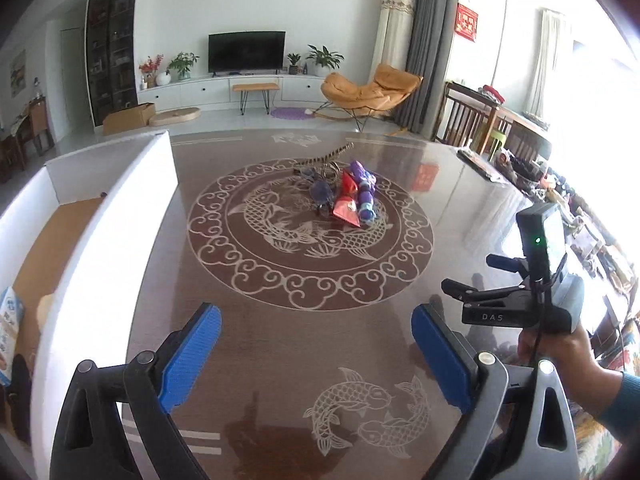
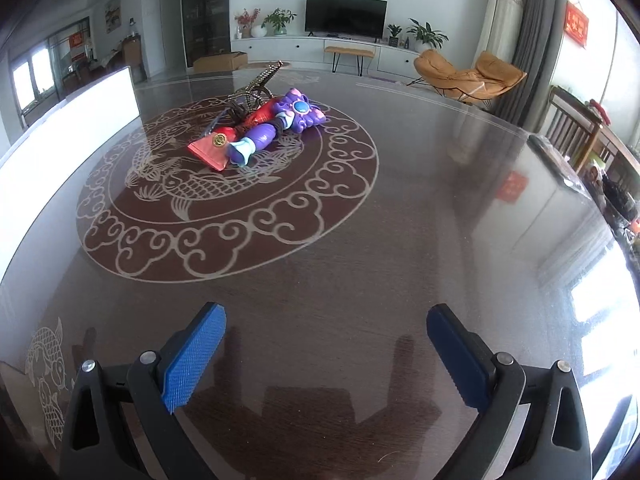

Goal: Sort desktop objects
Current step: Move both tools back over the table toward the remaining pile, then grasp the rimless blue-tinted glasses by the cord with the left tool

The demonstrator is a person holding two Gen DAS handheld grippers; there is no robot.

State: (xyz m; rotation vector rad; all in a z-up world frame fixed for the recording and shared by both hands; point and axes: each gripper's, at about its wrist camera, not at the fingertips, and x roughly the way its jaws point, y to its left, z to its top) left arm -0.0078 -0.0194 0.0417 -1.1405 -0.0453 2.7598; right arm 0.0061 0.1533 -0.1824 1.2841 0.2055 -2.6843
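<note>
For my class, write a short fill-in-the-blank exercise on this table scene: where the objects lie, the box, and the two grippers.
1. The purple toy lies in a pile at the ____ of the round fish pattern.
2. The white box stands on the ____ side of the table.
3. Both the left gripper and right gripper have jaws that are ____.

Missing words: centre; left; open

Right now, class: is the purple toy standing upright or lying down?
Lying down. The purple toy rests lengthwise on the table, in a pile, beside the red packet.
</note>
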